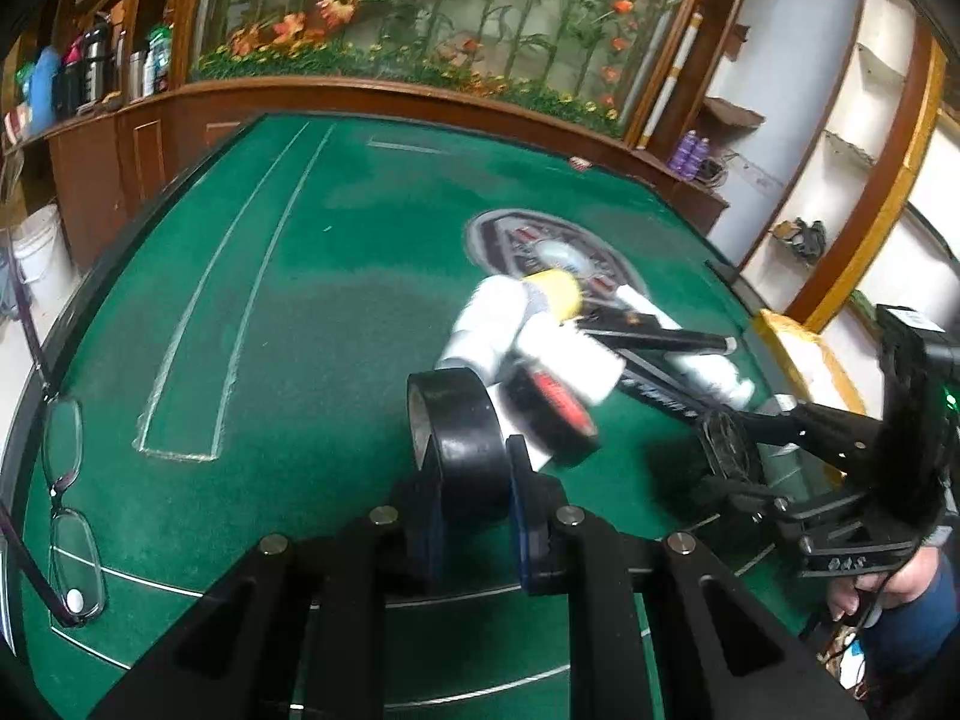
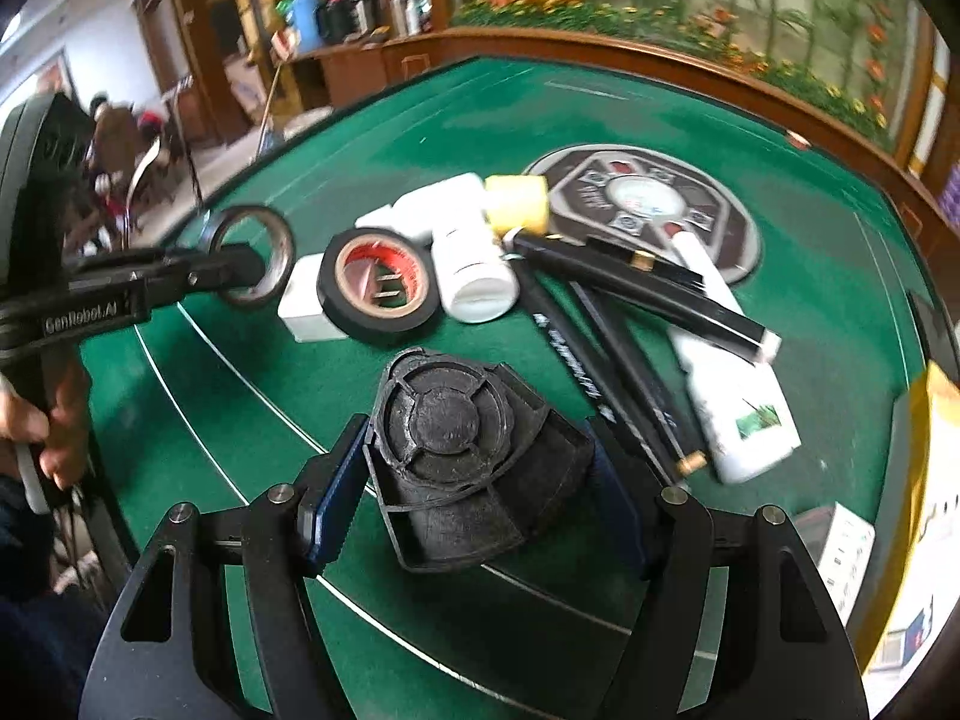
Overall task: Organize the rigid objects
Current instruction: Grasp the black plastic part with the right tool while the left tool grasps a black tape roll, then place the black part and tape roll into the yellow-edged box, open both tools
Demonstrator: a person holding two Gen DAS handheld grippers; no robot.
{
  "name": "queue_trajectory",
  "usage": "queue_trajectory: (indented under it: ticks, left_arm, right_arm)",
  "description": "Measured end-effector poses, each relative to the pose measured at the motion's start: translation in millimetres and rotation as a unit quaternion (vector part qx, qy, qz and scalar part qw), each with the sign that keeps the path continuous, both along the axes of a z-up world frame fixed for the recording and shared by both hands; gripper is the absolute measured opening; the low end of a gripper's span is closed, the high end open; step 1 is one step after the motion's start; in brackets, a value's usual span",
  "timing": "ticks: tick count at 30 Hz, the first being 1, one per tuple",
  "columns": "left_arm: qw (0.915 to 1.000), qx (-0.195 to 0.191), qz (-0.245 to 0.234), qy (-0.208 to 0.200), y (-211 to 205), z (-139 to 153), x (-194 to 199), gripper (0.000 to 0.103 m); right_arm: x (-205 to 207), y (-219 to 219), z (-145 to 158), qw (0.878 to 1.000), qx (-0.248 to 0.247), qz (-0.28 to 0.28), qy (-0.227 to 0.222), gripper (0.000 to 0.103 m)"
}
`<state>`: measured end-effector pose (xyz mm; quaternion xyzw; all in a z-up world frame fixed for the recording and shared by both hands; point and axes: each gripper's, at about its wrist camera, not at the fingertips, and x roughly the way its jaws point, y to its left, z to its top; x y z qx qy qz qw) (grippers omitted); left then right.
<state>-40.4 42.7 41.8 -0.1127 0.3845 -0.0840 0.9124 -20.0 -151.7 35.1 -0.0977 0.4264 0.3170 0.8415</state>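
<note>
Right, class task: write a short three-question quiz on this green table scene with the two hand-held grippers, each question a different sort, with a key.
1. True or false: the left gripper is closed on a black tape roll.
2. Multiple choice: what sits between the fingers of the right gripper? A) a yellow roll B) a black plastic part with a round ribbed face C) a white bottle
3. Fill in: at the table's left edge in the left wrist view lies a pair of ____.

Key: 1 true. 2 B, the black plastic part. 3 glasses.
</note>
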Motion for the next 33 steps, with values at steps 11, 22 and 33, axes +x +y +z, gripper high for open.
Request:
queue_trajectory:
  ticks: [11,22,33]
  left_arm:
    - [0.9923,0.004,-0.115,-0.047,-83,47,1,0.017]
    - [0.9691,-0.026,-0.243,-0.034,-202,62,35,0.018]
    - [0.9525,-0.045,-0.301,0.016,-316,38,108,0.018]
  right_arm:
    - [-8,-74,38,0.993,0.078,-0.086,-0.023,0.07]
    - [-1,-192,55,0.97,0.084,-0.225,-0.036,0.07]
    - [73,-290,45,0.942,0.028,-0.333,0.013,0.07]
